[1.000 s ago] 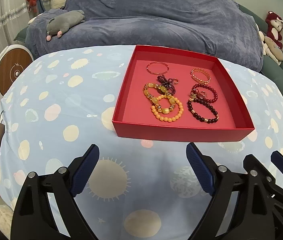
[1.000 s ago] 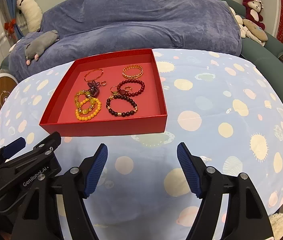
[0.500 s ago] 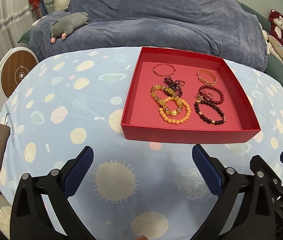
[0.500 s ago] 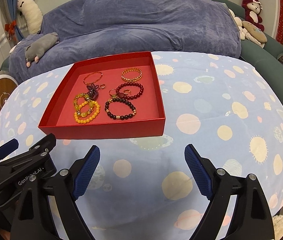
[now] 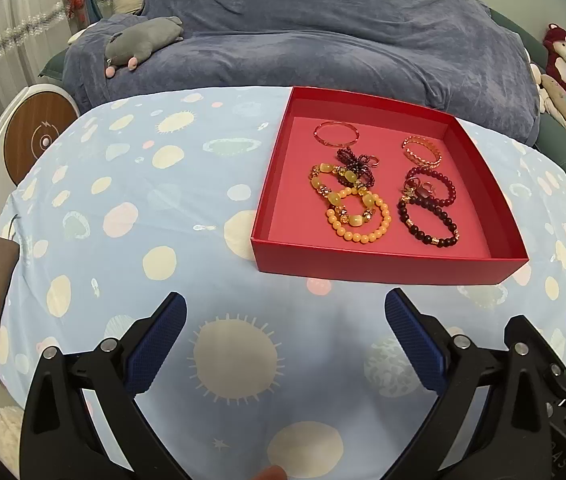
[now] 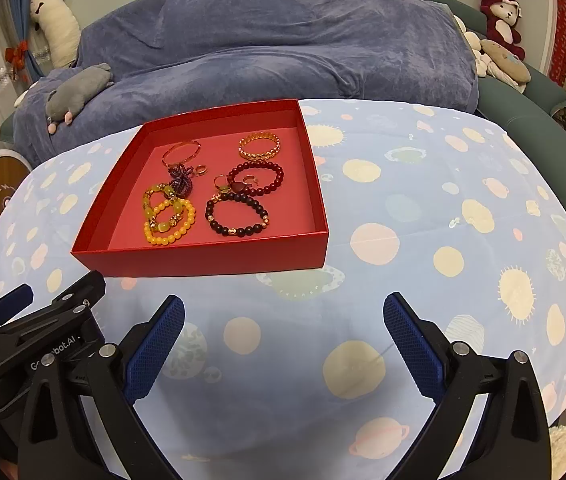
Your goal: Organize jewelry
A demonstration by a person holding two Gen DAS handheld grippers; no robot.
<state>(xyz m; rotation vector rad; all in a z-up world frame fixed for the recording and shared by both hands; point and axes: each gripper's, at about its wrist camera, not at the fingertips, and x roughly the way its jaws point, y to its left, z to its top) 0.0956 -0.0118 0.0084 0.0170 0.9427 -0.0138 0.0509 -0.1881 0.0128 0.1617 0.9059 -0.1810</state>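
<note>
Bracelets [image 5: 359, 216] in tray [image 5: 387, 268], tray on table [image 5: 123, 208], sofa [image 5: 323, 40] behind

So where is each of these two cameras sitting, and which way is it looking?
Left wrist: on the left gripper, looking forward over the tablecloth at the red tray; its open fingers show, the right gripper's edge beside them.
Right wrist: on the right gripper, same direction; the left gripper shows.
Both share tray, bracelets, sofa.

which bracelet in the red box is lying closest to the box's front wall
The orange bead bracelet, at the front left of the red box. The dark bead bracelet sits almost as near; the others lie farther back.
</note>
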